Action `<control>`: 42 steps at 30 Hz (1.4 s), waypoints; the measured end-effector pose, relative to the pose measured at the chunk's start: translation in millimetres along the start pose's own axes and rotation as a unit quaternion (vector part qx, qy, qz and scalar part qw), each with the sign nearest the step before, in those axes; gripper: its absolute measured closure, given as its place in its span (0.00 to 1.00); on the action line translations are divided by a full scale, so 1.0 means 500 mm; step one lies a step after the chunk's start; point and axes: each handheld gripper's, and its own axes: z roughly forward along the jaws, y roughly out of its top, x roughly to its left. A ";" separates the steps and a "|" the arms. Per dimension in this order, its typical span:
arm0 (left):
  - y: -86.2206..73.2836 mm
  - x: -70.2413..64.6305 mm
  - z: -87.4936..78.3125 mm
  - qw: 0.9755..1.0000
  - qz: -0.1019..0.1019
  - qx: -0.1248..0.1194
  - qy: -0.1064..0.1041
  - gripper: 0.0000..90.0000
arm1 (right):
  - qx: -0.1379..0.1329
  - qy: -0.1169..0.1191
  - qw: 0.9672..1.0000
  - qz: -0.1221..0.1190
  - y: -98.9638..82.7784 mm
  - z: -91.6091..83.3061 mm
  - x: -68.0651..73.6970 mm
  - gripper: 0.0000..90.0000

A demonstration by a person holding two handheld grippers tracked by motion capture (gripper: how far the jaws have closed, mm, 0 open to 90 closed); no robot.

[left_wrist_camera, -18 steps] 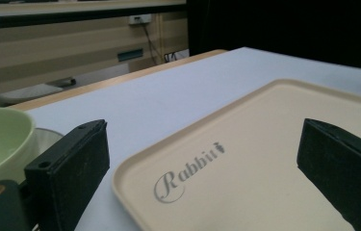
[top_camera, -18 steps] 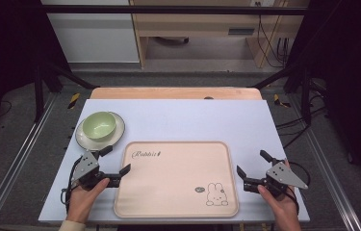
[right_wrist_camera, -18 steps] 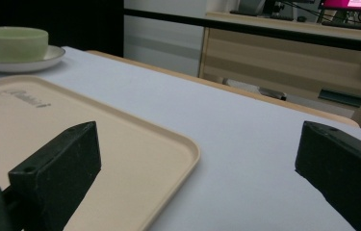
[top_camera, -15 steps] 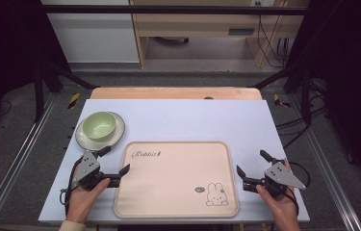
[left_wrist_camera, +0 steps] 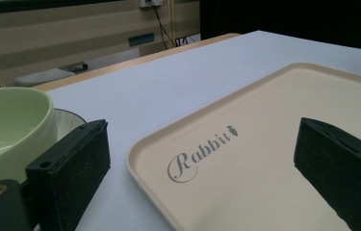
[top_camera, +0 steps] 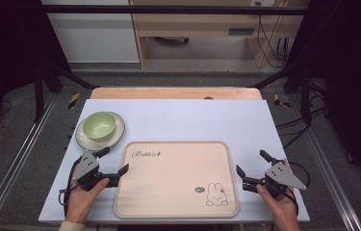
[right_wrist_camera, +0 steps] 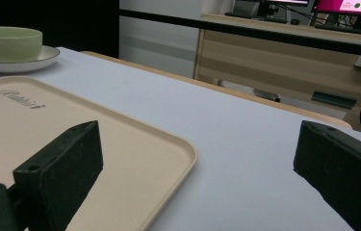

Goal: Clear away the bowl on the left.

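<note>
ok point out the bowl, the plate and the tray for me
bowl [top_camera: 99, 125], high view, green inside of the bowl
plate [top_camera: 116, 138], high view, bare rim right of the bowl
tray [top_camera: 173, 185], high view, bare middle of its floor

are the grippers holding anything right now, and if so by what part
Nothing is held. The left gripper and right gripper both stand open beside the tray, one at each side edge, with nothing between their jaws.
</note>
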 end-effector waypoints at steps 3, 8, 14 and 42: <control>0.001 0.001 -0.003 1.000 -0.003 0.000 0.002 0.07 | 0.003 0.000 1.000 0.000 0.000 0.002 0.002 0.04; 0.002 0.002 -0.006 1.000 -0.006 0.003 0.003 0.07 | 0.005 0.001 1.000 0.003 0.002 0.002 0.004 0.04; 0.004 0.009 -0.017 1.000 -0.014 -0.002 0.008 0.07 | -0.009 -0.005 1.000 0.013 0.007 -0.005 -0.008 0.04; 0.070 0.114 -0.001 0.989 -0.026 0.082 0.118 0.08 | -0.001 0.010 1.000 0.006 0.008 0.004 0.013 0.04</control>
